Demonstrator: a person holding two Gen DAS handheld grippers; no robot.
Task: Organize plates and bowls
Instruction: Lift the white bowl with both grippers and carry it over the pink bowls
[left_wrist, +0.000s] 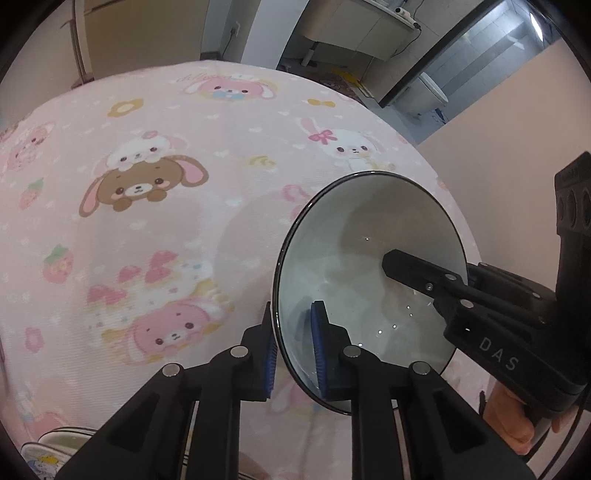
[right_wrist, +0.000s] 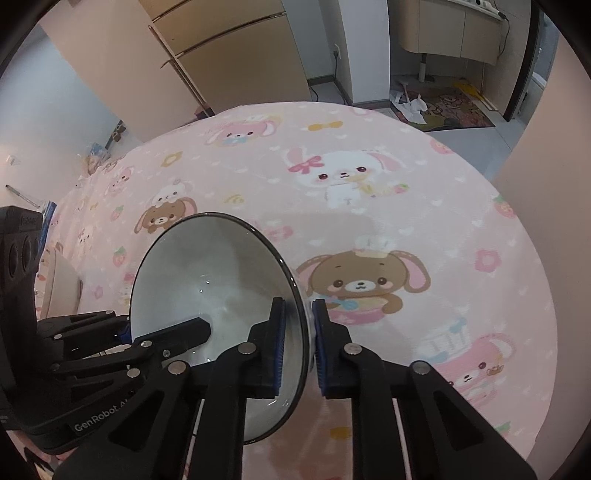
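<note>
My left claw (left_wrist: 293, 345) pinches one side of the bowl's (left_wrist: 354, 251) rim. My right claw (right_wrist: 298, 345) pinches the other side. Both are squeezed tight on it. The bowl is over the table (right_wrist: 424, 206), nearer its right edge, above the pink cloth.

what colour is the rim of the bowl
Black: a thin dark line round the pale grey bowl, clearest in the left wrist view.
</note>
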